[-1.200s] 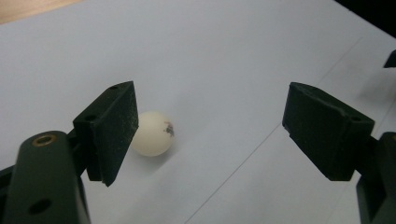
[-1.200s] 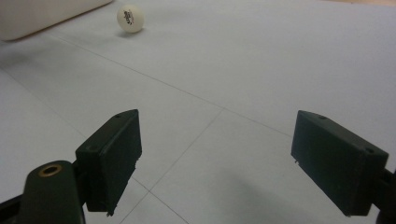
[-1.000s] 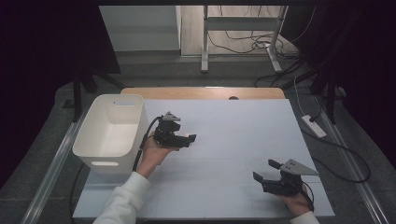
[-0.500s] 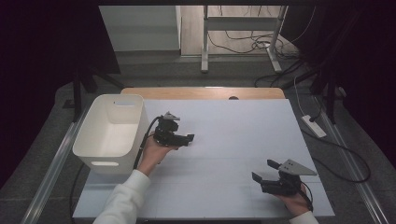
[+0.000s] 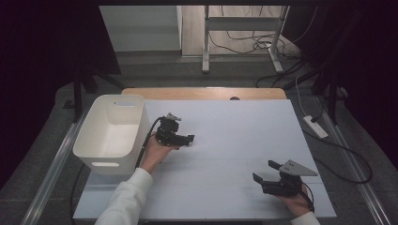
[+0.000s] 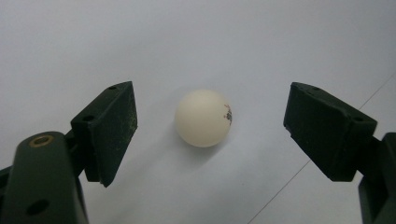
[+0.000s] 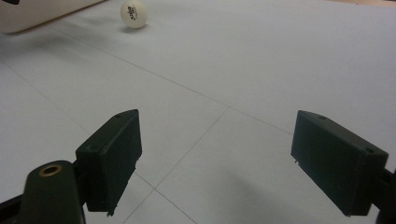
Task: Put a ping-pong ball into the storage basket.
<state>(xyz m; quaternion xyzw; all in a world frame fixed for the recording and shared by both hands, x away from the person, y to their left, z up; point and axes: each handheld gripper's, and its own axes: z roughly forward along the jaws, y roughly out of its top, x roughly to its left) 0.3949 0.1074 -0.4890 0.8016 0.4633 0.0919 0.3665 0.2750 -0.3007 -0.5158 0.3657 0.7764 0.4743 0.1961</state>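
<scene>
While tilted down, left hand-held gripper (image 6: 210, 135) agape around ball (image 6: 203, 118).

I count one white ball (image 6: 203, 118) lying on the one white table (image 5: 244, 136), one white bin (image 5: 112, 131) standing at its left edge, and two black grippers, the left gripper (image 5: 182, 140) and the right gripper (image 5: 264, 171), each in one hand.

You are facing a white ball (image 6: 204, 118) bearing a small dark printed mark on its side; the mark is too blurred to read in either gripper view. Nothing else in front of you is carrying legible text, numbers or labels.
</scene>
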